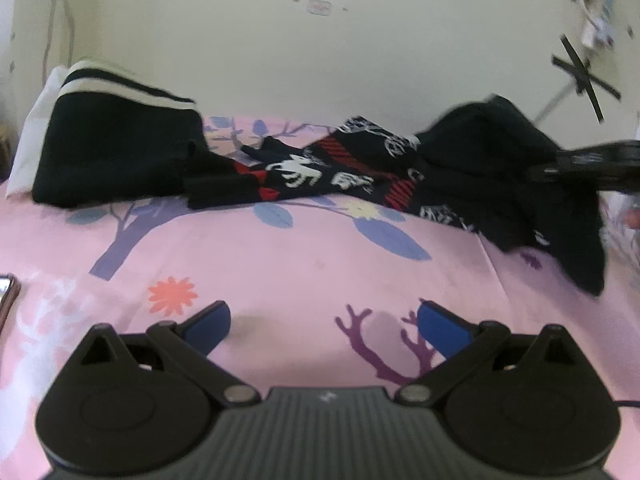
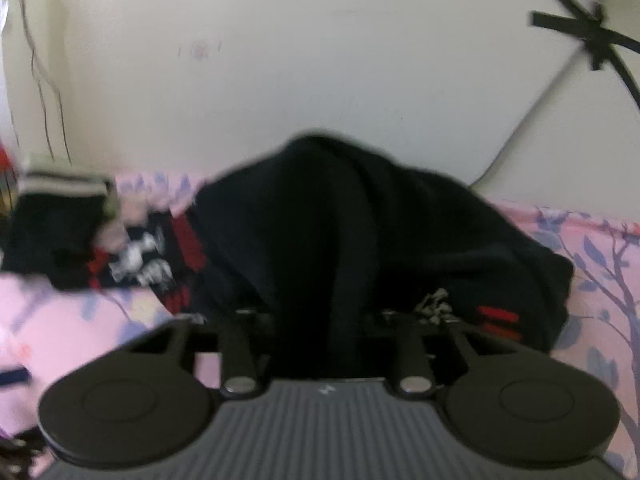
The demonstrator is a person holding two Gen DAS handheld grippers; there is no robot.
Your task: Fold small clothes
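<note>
A black knit sweater (image 1: 360, 168) with red and white patterns lies stretched across the far side of the pink bed. My left gripper (image 1: 324, 326) is open and empty above the sheet, well short of the sweater. My right gripper (image 2: 320, 320) is shut on the sweater (image 2: 340, 220) and lifts its right end into a hump; its fingertips are hidden by the cloth. The right gripper (image 1: 568, 162) also shows in the left wrist view at the sweater's raised right end.
A folded black garment with cream stripes (image 1: 116, 140) sits at the far left on a white pillow (image 1: 32, 136). A phone (image 1: 6, 294) lies at the left edge. The pink printed sheet (image 1: 304, 264) meets a cream wall with taped cables (image 2: 580, 24).
</note>
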